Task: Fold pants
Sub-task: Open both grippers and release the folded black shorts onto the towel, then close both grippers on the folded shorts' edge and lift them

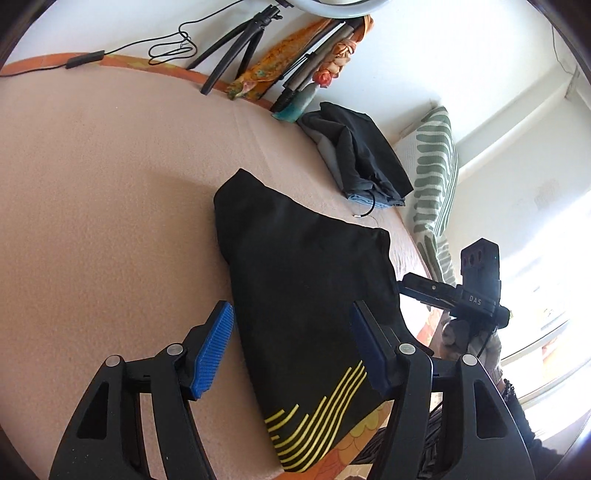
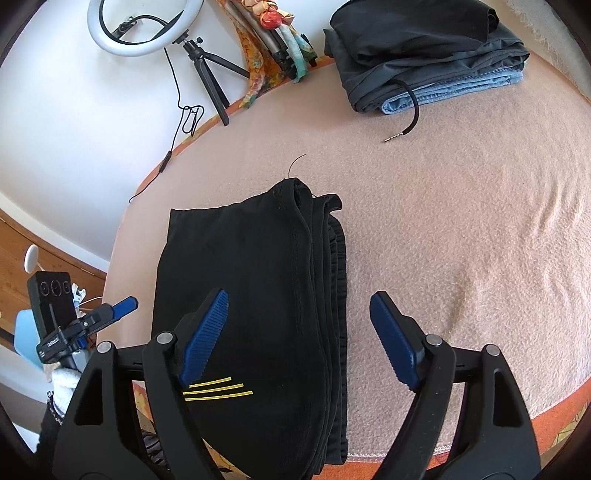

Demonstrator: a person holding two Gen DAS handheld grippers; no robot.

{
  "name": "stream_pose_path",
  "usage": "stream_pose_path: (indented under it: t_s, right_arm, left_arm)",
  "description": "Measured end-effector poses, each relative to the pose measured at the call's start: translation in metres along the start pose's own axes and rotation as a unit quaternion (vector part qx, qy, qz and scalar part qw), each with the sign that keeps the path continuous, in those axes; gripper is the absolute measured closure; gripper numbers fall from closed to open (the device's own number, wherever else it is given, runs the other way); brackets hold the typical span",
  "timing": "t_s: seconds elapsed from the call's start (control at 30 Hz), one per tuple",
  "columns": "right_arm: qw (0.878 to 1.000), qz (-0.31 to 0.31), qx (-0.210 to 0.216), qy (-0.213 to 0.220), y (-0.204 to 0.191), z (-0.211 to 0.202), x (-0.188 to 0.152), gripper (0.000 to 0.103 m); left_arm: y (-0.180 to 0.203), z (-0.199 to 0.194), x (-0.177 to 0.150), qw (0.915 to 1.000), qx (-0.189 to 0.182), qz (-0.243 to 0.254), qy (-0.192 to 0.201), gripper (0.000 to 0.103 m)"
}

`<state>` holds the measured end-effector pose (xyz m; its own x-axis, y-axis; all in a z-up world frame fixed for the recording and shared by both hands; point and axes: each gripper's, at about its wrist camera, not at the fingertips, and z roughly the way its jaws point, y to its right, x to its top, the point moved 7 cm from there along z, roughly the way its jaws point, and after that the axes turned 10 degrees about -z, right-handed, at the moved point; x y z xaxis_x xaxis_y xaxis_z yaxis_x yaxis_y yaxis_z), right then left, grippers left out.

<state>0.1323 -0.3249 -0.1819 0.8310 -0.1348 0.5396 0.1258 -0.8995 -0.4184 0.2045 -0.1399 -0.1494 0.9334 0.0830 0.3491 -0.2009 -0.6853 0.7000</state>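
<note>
Black pants (image 1: 306,288) with yellow stripes lie folded into a compact stack on the pink blanket (image 1: 110,192), their near end hanging over the bed's front edge. They also show in the right wrist view (image 2: 255,280), with layered edges on their right side. My left gripper (image 1: 291,350) is open and empty, hovering above the pants' near end. My right gripper (image 2: 299,339) is open and empty above the pants' right edge. The right gripper's body (image 1: 476,291) shows at the right of the left wrist view. The left gripper (image 2: 74,321) shows at the left of the right wrist view.
A pile of folded dark clothes and jeans (image 2: 432,55) sits at the far side of the bed, with a black drawstring (image 2: 410,114) trailing out. A ring light on a tripod (image 2: 147,29), colourful scarves (image 2: 273,40) and a striped pillow (image 1: 436,177) border the bed.
</note>
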Motion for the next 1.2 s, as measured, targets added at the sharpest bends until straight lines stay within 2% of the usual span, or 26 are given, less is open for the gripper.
stream_pose_path:
  t_s: [0.13, 0.2, 0.3, 0.57, 0.73, 0.83, 0.93, 1.0, 1.1, 1.13, 1.2]
  right_arm:
    - [1.000, 0.003, 0.008, -0.010, 0.008, 0.011, -0.001, 0.019]
    - [1.000, 0.015, 0.023, -0.014, 0.016, 0.018, -0.003, 0.019]
    - [0.999, 0.021, 0.047, -0.016, 0.025, 0.023, -0.005, 0.019]
    - [0.995, 0.019, 0.100, 0.000, 0.030, 0.025, -0.001, 0.019]
    - [0.991, 0.017, 0.135, 0.009, 0.026, 0.031, 0.006, 0.020]
    - [0.988, 0.025, 0.150, 0.014, 0.024, 0.037, 0.011, 0.026]
    - [0.986, 0.035, 0.163, 0.019, 0.024, 0.041, 0.016, 0.026]
    - [0.985, 0.037, 0.166, 0.022, 0.024, 0.043, 0.018, 0.032]
    - [0.986, 0.040, 0.161, 0.026, 0.025, 0.047, 0.018, 0.050]
    - [0.985, 0.047, 0.164, 0.023, 0.026, 0.049, 0.017, 0.059]
    - [0.984, 0.060, 0.166, 0.024, 0.029, 0.052, 0.016, 0.065]
  left_arm:
    - [-0.010, 0.014, 0.013, 0.9997, -0.006, -0.022, -0.010, 0.038]
    - [-0.012, 0.018, 0.019, 0.9992, -0.016, -0.033, -0.013, 0.038]
    - [-0.015, 0.024, 0.027, 0.9994, -0.011, -0.029, -0.011, 0.038]
    - [-0.031, 0.050, 0.041, 0.9972, -0.021, -0.069, -0.022, 0.038]
    - [-0.030, 0.058, 0.048, 0.9951, -0.047, -0.084, -0.024, 0.038]
    - [-0.026, 0.063, 0.052, 0.9952, -0.052, -0.079, -0.025, 0.038]
    - [-0.019, 0.069, 0.051, 0.9966, -0.049, -0.061, -0.027, 0.038]
    - [-0.015, 0.072, 0.050, 0.9971, -0.049, -0.051, -0.027, 0.039]
    - [-0.013, 0.073, 0.051, 0.9973, -0.050, -0.049, -0.025, 0.041]
    - [-0.013, 0.074, 0.052, 0.9973, -0.050, -0.049, -0.024, 0.041]
    - [-0.012, 0.074, 0.052, 0.9973, -0.049, -0.050, -0.021, 0.041]
